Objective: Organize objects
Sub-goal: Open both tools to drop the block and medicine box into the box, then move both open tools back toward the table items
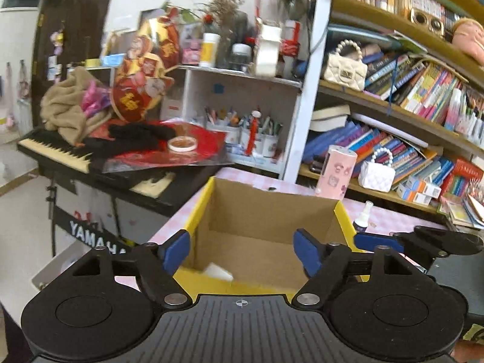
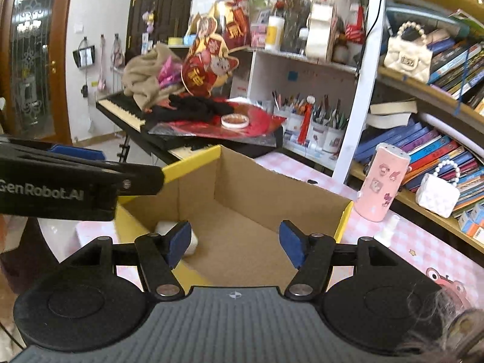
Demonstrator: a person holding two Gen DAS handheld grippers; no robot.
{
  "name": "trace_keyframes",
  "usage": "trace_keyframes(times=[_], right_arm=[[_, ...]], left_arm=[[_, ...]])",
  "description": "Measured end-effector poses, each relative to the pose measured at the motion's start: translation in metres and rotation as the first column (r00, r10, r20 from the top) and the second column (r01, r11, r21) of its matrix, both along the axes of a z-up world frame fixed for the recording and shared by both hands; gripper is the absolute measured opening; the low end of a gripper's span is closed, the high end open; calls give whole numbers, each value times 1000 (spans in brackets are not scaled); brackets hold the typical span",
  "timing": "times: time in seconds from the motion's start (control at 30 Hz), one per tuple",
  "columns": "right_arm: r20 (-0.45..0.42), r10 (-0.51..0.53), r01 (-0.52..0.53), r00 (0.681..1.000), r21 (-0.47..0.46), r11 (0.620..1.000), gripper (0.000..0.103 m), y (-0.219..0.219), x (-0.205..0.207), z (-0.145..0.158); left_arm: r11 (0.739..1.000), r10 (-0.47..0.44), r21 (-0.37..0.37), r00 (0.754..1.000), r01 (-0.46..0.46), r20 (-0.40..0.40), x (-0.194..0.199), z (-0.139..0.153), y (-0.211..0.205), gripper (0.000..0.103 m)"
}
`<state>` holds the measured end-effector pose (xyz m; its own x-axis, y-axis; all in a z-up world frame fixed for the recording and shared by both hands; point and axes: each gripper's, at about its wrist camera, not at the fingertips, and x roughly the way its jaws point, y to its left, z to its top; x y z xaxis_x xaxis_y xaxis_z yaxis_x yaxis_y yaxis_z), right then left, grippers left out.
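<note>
Cardboard box (image 2: 251, 208), white object (image 2: 165, 228) inside

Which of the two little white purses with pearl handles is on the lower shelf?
The smaller white quilted purse, beside the pink canister, sits on the lower shelf. The bigger cream purse with a gold clasp sits a shelf higher.
</note>
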<state>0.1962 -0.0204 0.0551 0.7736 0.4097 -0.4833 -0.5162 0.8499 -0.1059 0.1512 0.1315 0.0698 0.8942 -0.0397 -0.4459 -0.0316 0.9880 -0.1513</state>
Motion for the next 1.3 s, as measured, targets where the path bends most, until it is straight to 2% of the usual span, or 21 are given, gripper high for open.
trace_keyframes(times=[0.2,0.33,0.5,0.67,0.8,1.0,1.13,1.3], right_arm=[[2,-25,25,1000,0,1000,65,3,-51,-6],[-37,-58,56,998,-45,997,65,5,-83,-22],[-105,-154,145,982,-90,985,65,-2,-122,-42],[-169,-267,247,949,-130,960,65,-15,-160,-61],[-184,-339,314,923,-156,937,66,-29,-188,-70],[-217,-460,436,861,-151,887,68,-64,-216,-72],[-252,-530,507,810,-155,848,69,-88,-220,-74],[-246,-594,567,766,-177,804,73,-118,-223,-77]], left_arm=[[998,64,-4,998,-64,-17,-47,-11,14,80],[999,53,-6,996,-54,-77,-72,-25,16,80],[999,32,11,989,-31,-144,-104,-43,10,80],[1000,-21,10,978,24,-207,-132,-59,-6,81],[993,-102,25,963,111,-248,-144,-69,-27,81],[966,-240,23,929,257,-282,-153,-75,-65,82],[945,-303,33,909,325,-286,-153,-75,-89,82],[921,-363,25,883,388,-298,-142,-78,-125,82]])
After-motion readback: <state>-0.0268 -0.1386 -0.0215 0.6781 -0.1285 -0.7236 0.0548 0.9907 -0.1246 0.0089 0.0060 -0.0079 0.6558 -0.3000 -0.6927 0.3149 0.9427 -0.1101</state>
